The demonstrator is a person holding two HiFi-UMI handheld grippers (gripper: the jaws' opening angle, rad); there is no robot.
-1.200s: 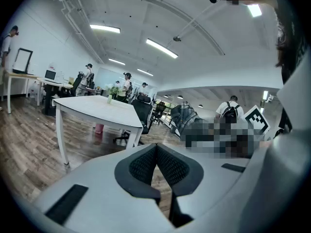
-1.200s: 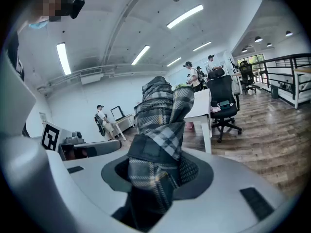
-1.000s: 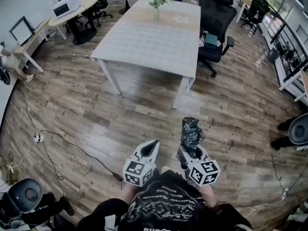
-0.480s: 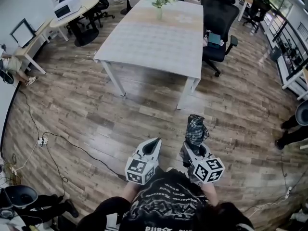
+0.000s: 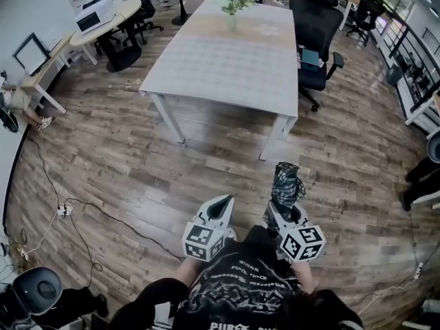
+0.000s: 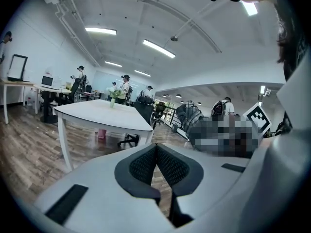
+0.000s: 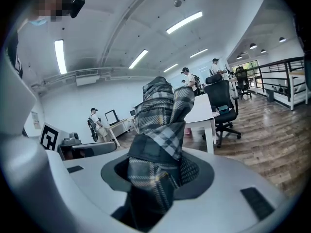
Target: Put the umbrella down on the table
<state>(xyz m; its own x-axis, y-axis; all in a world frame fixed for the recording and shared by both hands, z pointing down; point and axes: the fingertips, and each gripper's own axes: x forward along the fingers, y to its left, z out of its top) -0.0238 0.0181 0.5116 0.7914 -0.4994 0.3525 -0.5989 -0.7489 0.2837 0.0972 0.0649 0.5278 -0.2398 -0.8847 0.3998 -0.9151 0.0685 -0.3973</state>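
The plaid umbrella, folded and strapped into a short bundle, is not on the table yet: it juts out of your right gripper over the wooden floor, well short of the white table. You have it by one end, so most of its length runs free past the jaw tips. That looks like a sensible hold, because the free end can meet the tabletop first and the rest can be lowered after it. In the right gripper view the jaws are clamped on the fabric at a middling width, and the plaid cloth fills the whole gap between the pads. Your left gripper carries nothing; the left gripper view shows its jaws pressed together, tip to tip. It sits just beside the right one, probably only riding along, since a light bundle like this needs one hand. You hold both grippers close in front of your body at about the same height, aimed toward the table and tipped slightly down, with the marker cubes nearest you. The table's near half is bare, with the vase of flowers at the far end and an office chair on its right side, so the near edge seems the easiest landing place
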